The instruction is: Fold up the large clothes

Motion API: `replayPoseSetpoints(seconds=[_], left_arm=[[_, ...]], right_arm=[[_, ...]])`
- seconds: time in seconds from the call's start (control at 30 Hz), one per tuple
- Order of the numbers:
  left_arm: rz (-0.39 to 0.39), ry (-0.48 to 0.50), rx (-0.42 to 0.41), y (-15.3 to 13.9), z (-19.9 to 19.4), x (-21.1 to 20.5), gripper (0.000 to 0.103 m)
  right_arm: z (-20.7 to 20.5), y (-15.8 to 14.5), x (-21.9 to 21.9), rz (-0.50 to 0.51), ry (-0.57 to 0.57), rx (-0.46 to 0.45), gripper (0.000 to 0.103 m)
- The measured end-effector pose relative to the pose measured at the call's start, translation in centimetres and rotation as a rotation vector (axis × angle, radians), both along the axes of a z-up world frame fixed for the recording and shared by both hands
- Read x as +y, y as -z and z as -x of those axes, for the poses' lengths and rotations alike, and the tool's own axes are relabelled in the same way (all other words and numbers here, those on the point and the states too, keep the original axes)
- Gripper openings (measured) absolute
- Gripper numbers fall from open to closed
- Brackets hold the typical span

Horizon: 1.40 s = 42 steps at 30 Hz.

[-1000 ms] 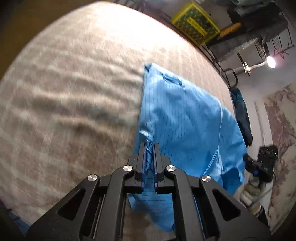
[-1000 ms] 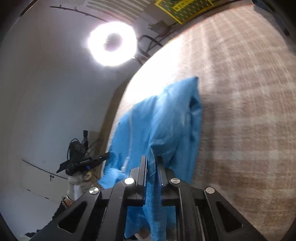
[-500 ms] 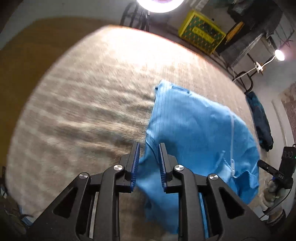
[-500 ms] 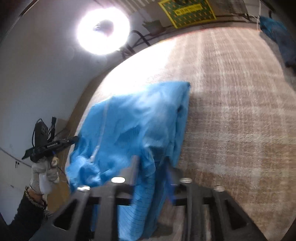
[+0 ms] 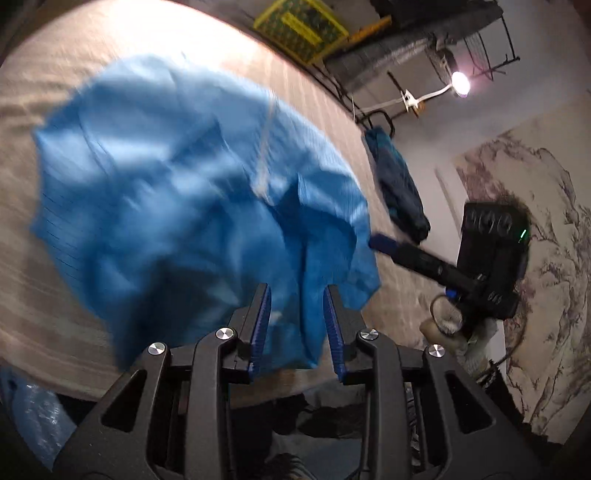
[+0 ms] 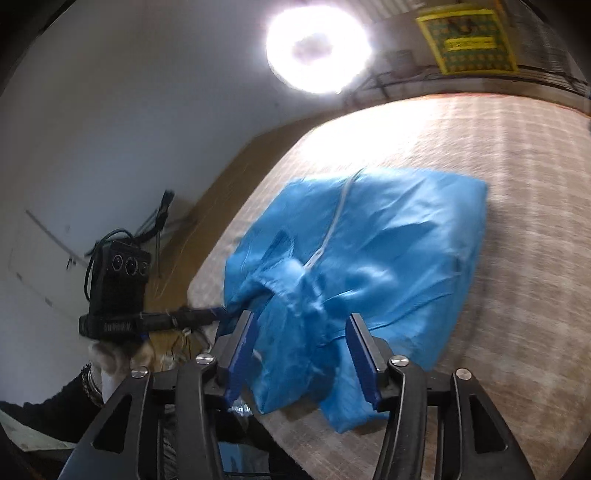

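Observation:
A large blue garment (image 5: 166,192) with a white strip (image 6: 332,229) lies loosely folded and rumpled on the beige plaid surface (image 5: 33,295). My left gripper (image 5: 297,325) hovers over the garment's near edge. Its jaws are opening, and a fold of cloth shows between them without the pads pressing on it. My right gripper (image 6: 301,347) is also opening over the bunched near corner of the garment (image 6: 388,258), with loose cloth between its blue pads. Each gripper shows in the other's view, the right gripper (image 5: 373,242) at the right and the left gripper (image 6: 218,314) at the left.
A dark blue garment (image 5: 399,188) hangs over the far right edge of the surface. A yellow crate (image 5: 301,31) and racks stand behind it. A ring light (image 6: 317,48) glares above. A gloved hand (image 6: 114,358) holds the left gripper.
Both grippers opened and let go of the garment's near edge, and the cloth dropped onto the surface in a rumpled fold. The left gripper swung sideways across the garment.

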<state>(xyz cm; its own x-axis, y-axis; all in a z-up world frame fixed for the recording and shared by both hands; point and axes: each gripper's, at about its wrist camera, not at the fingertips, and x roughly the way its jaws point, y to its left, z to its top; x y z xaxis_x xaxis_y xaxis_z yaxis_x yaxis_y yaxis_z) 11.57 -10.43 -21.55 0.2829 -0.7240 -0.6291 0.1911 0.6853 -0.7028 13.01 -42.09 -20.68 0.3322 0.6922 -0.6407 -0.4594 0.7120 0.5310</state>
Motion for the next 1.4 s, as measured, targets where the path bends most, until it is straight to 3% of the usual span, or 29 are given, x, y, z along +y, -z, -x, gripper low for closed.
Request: replayPoseSetpoints(seconds=[0.13, 0.23, 0.27, 0.3, 0.37, 0.43, 0.6, 0.67, 0.73, 0.8, 0.9, 0.97, 1.0, 1.03, 1.1, 1.23, 1.27, 1.3, 1.4], left_arm=[[0.053, 0.009, 0.055, 2.1, 0.0, -1.9, 0.028], [0.026, 0.040, 0.042, 2.7, -0.2, -3.7, 0.028], [0.021, 0.051, 0.036, 2.7, -0.1, -4.1, 0.024], [0.007, 0.067, 0.022, 2.6, -0.1, -4.7, 0.011], [-0.031, 0.078, -0.003, 2.4, 0.2, -5.0, 0.006], [-0.051, 0.080, -0.019, 2.2, 0.5, -5.0, 0.004], [-0.058, 0.071, -0.017, 2.7, 1.3, -4.4, 0.003], [-0.061, 0.070, -0.021, 2.7, 1.4, -4.2, 0.003], [-0.067, 0.066, -0.026, 2.6, 1.3, -4.3, 0.002], [-0.063, 0.067, -0.027, 2.5, 1.1, -4.7, 0.002], [-0.071, 0.077, -0.031, 2.5, 1.1, -5.7, 0.002], [-0.075, 0.083, -0.035, 2.4, 1.1, -6.1, 0.002], [-0.078, 0.085, -0.035, 2.5, 1.2, -6.1, 0.002], [-0.080, 0.086, -0.037, 2.5, 1.2, -6.1, 0.002], [-0.085, 0.090, -0.044, 2.3, 1.3, -6.4, 0.001], [-0.087, 0.102, -0.043, 2.4, 1.4, -6.4, 0.001], [-0.089, 0.106, -0.042, 2.5, 1.4, -6.6, 0.001], [-0.092, 0.112, -0.042, 2.5, 1.4, -6.8, 0.001], [-0.108, 0.125, -0.051, 2.6, 1.2, -7.5, 0.001]], right_arm=[[-0.8, 0.9, 1.9, 0.046, -0.038, 0.001, 0.054], [-1.5, 1.6, 2.6, 0.088, -0.040, -0.002, 0.054], [-1.8, 1.8, 2.9, 0.093, -0.034, 0.003, 0.054], [-2.2, 2.0, 3.0, 0.092, -0.026, 0.008, 0.053], [-2.9, 2.6, 3.3, 0.081, -0.019, 0.027, 0.047], [-3.6, 3.2, 3.3, 0.059, -0.018, 0.056, 0.032], [-5.1, 5.1, 1.4, -0.062, 0.051, 0.146, 0.025], [-5.1, 4.7, 1.5, -0.031, 0.058, 0.120, 0.029], [-4.5, 3.5, 2.0, 0.002, 0.037, 0.066, 0.044], [-3.7, 2.3, 2.8, 0.001, -0.016, 0.027, 0.052], [-3.0, 1.9, 4.7, 0.090, -0.057, -0.027, 0.056], [-3.6, 2.8, 5.6, 0.148, -0.049, -0.018, 0.049], [-4.0, 3.5, 5.7, 0.151, -0.044, 0.008, 0.034], [-4.5, 4.1, 5.5, 0.138, -0.037, 0.036, 0.023], [-5.6, 5.5, 4.2, 0.027, -0.014, 0.120, 0.012], [-7.4, 8.5, 0.6, -0.436, 0.057, 0.323, 0.009], [-7.7, 9.0, 0.2, -0.500, 0.061, 0.350, 0.009], [-8.0, 9.4, -0.1, -0.526, 0.072, 0.366, 0.009], [-8.5, 9.7, 0.2, -0.442, 0.095, 0.365, 0.009]])
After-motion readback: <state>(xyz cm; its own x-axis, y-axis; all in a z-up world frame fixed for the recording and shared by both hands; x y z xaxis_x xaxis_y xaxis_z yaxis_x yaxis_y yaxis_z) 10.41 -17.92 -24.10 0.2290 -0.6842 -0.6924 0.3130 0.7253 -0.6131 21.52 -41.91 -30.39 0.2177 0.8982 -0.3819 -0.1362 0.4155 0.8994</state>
